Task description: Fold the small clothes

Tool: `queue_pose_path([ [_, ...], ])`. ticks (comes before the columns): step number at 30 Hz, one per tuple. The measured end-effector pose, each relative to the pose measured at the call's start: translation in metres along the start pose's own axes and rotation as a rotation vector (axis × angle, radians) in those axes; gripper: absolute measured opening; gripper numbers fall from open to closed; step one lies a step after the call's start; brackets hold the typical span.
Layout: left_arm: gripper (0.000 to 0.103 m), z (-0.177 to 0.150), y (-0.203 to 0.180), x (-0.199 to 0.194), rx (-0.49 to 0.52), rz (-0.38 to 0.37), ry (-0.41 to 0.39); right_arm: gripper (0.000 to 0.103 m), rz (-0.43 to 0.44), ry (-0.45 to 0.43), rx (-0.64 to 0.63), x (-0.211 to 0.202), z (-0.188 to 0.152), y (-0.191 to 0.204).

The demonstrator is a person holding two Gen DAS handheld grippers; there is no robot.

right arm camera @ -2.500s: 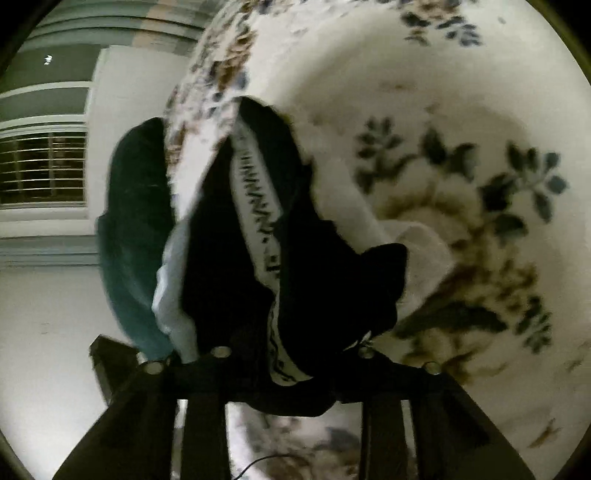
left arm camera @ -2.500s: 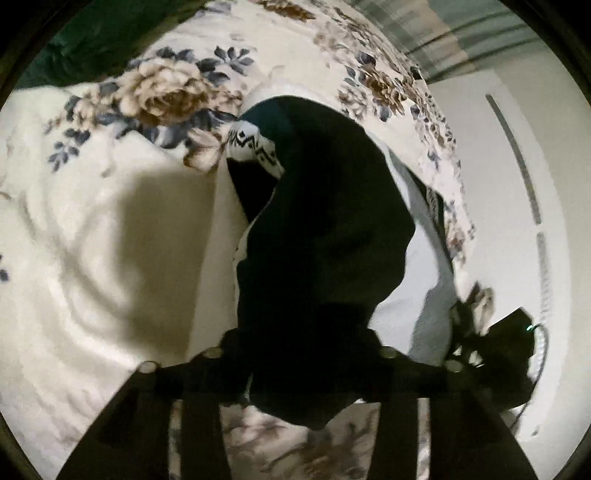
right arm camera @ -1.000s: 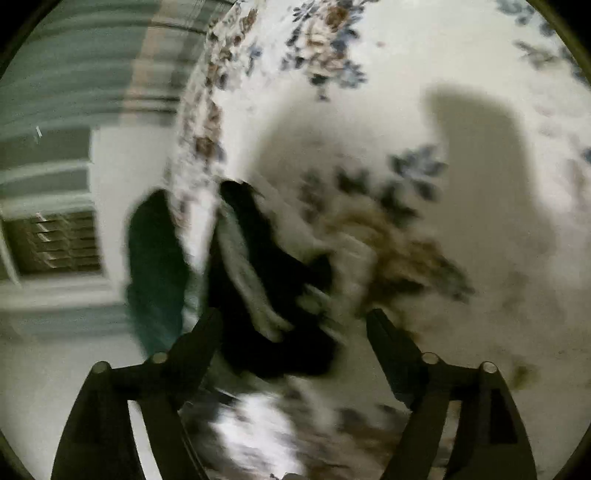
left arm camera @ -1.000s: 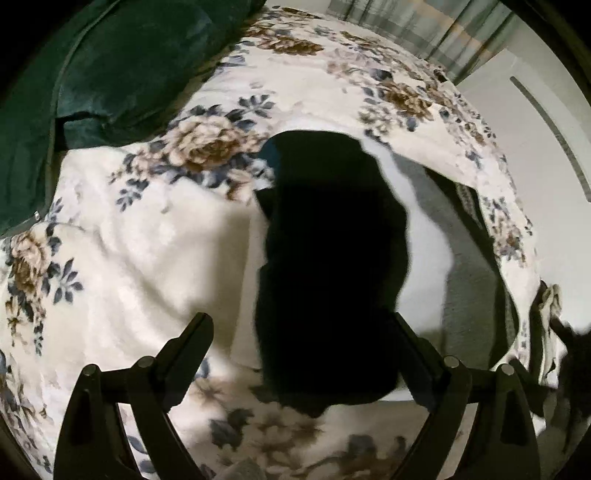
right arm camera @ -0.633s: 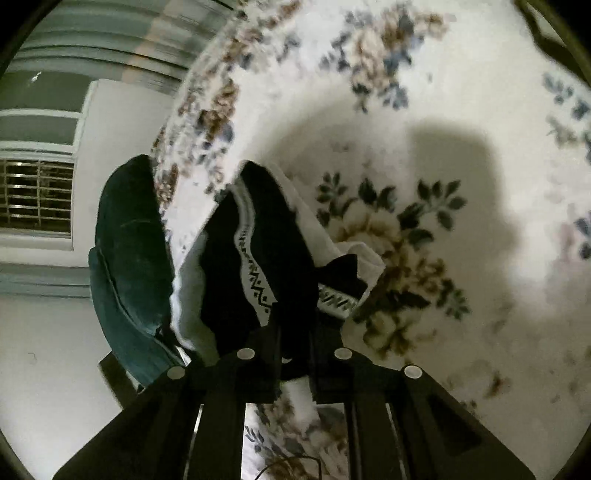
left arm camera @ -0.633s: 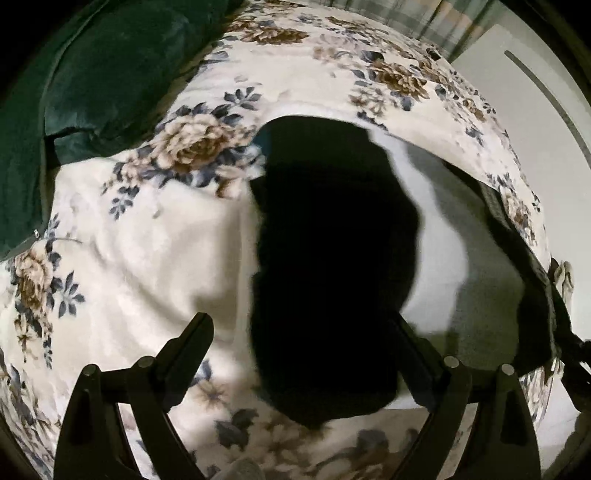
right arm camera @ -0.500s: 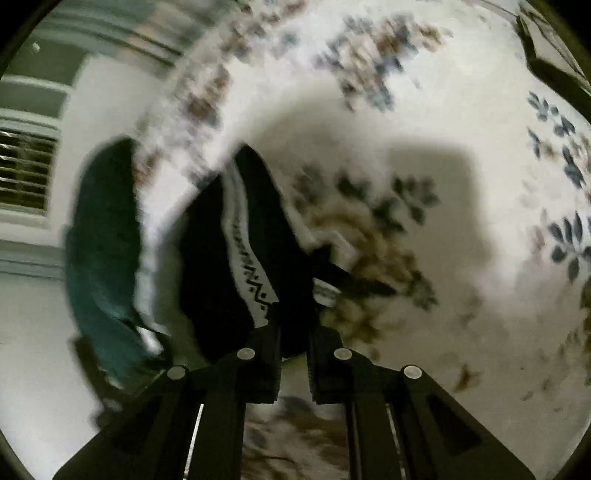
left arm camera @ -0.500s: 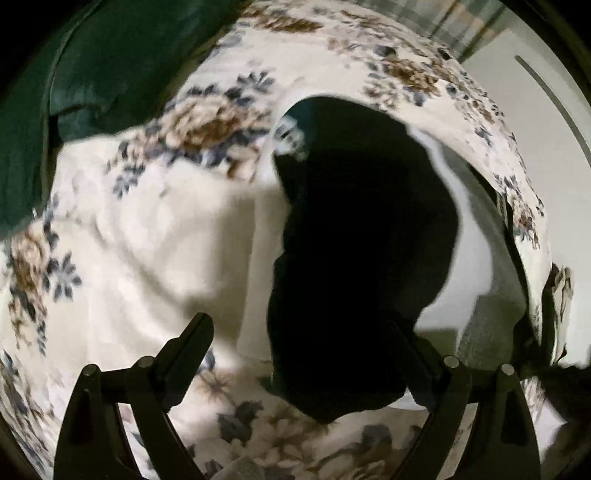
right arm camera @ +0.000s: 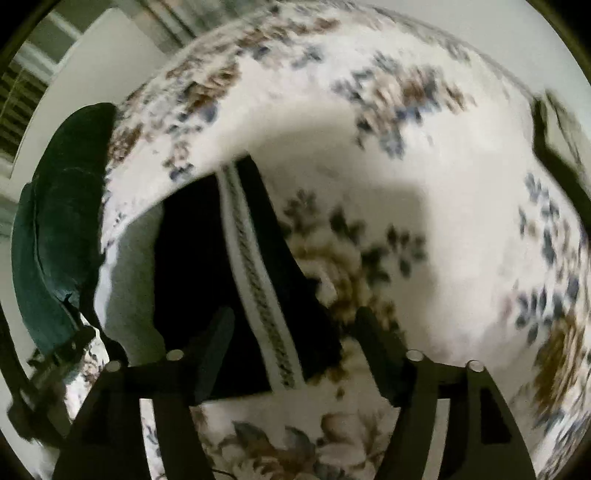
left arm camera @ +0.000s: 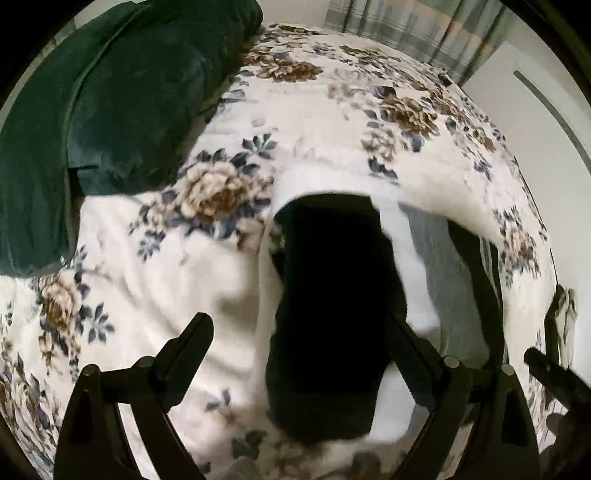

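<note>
A small black garment [left arm camera: 332, 314] lies folded into a narrow strip on a white garment [left arm camera: 410, 266] on the floral bedspread [left arm camera: 229, 110]. My left gripper [left arm camera: 299, 336] is open, its fingers either side of the black strip's near end, holding nothing. In the right wrist view the black garment [right arm camera: 207, 266] shows a white patterned band [right arm camera: 258, 295] running lengthwise. My right gripper [right arm camera: 295, 325] is open over its near end, empty.
A dark green pillow [left arm camera: 110, 92] lies at the far left of the bed; it also shows in the right wrist view [right arm camera: 59, 229]. Grey fabric [left arm camera: 450, 280] lies right of the white garment. Curtains [left arm camera: 406, 26] and a white wall are behind.
The right gripper, shut on the black garment half a second ago, has opened and let it go. The garment now lies flat. The left gripper stays open.
</note>
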State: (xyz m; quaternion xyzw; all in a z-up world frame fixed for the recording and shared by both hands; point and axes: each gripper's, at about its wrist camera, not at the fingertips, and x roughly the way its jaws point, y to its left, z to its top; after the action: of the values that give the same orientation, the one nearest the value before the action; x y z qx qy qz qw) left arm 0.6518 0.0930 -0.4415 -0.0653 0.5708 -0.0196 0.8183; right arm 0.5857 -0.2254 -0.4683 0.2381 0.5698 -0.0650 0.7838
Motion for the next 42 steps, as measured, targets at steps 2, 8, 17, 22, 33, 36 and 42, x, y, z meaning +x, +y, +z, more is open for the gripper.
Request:
queue_pose_path([
  [2,0.094,0.006,-0.007,0.016,0.027,0.033,0.029,0.073,0.004,0.007,-0.049,0.007,0.013,0.016],
  [8,0.097,-0.014,-0.010,0.054,0.093,0.073,0.089,0.079,-0.104,0.097,-0.233,0.060,0.010,0.056],
  [17,0.103,-0.018,-0.004,0.036,0.019,0.070,0.071,0.102,-0.228,0.107,-0.290,0.073,0.011,0.055],
  [22,0.103,-0.022,-0.011,-0.022,0.011,0.112,-0.002,0.103,-0.279,0.022,-0.320,0.020,0.002,0.058],
  [33,0.103,-0.050,-0.045,-0.192,0.007,0.112,-0.134,0.103,-0.304,-0.177,-0.305,-0.165,-0.039,0.061],
  [36,0.103,-0.067,-0.057,-0.243,0.023,0.112,-0.155,0.103,-0.301,-0.237,-0.339,-0.233,-0.058,0.071],
  [42,0.103,-0.106,-0.071,-0.335,0.026,0.103,-0.190,0.103,-0.282,-0.336,-0.398,-0.353,-0.097,0.086],
])
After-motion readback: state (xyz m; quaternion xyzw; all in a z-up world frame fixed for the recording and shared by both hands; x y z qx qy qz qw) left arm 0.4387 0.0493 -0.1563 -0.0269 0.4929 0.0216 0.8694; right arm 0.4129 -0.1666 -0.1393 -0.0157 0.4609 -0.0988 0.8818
